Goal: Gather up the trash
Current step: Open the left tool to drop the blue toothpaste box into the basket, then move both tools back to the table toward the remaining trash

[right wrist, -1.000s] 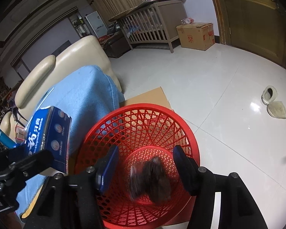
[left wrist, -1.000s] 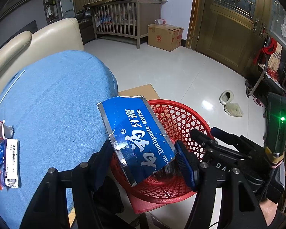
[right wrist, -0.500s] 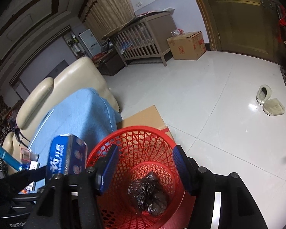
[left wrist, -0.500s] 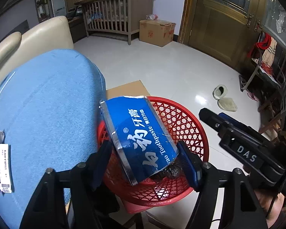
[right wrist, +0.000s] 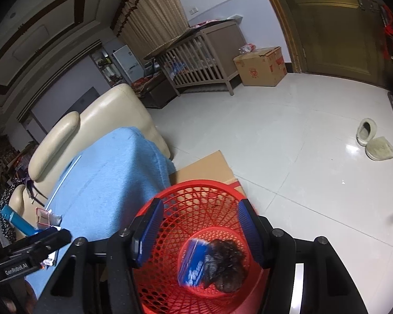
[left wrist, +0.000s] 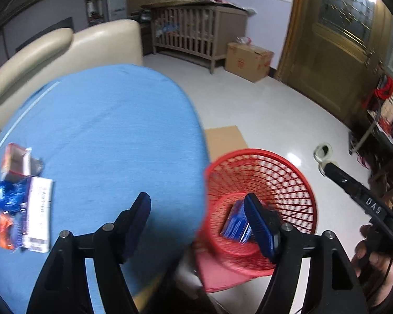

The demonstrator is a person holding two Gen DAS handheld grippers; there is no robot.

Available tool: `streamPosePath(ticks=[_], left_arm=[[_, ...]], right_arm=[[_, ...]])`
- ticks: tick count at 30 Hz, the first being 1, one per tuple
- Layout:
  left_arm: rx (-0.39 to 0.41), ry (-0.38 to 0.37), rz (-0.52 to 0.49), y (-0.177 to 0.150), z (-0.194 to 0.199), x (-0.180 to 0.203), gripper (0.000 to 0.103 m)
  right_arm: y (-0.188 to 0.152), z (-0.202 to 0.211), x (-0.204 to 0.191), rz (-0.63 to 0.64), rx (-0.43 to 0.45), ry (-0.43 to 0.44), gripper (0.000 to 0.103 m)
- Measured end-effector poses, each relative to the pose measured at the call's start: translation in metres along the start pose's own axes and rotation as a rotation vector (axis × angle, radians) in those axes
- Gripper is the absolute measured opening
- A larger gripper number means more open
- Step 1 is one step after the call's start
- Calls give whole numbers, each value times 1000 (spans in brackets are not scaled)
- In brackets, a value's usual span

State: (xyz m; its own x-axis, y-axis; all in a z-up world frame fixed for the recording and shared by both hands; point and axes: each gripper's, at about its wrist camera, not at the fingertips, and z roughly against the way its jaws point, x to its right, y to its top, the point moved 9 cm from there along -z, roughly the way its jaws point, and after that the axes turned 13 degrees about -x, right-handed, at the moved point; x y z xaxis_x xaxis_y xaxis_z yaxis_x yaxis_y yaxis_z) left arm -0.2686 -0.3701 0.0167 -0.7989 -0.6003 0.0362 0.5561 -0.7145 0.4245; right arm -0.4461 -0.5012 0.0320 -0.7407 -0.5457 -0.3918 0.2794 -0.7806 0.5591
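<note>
From the left wrist, the left gripper hangs over the edge of the blue cloth with its jaws opening and nothing between them, and only this view shows the leftover litter on the cloth and "DAS" on the right gripper's black body. From the right wrist, the right gripper stands apart and empty above the red basket. There the blue toothpaste box lies beside a dark crumpled bag, and "GenRobot.AI" reads on the left gripper.
</note>
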Motion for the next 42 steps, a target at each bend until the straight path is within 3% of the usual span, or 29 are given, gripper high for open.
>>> streamPosePath(ticks=[5, 18, 24, 34, 42], left_arm=[[21, 74, 72, -25, 12, -55, 77], [14, 168, 354, -112, 31, -195, 77], [21, 192, 508, -150, 37, -252, 77], [25, 189, 596, -178, 36, -288, 77], [44, 167, 669, -198, 42, -315, 77]], right_arm=[[-7, -7, -26, 46, -29, 30, 67], [-50, -35, -133, 277, -143, 96, 68], [-84, -57, -187, 354, -265, 181, 68], [-129, -93, -299, 418, -472, 355, 68], [-153, -135, -370, 396, -586, 402, 68]])
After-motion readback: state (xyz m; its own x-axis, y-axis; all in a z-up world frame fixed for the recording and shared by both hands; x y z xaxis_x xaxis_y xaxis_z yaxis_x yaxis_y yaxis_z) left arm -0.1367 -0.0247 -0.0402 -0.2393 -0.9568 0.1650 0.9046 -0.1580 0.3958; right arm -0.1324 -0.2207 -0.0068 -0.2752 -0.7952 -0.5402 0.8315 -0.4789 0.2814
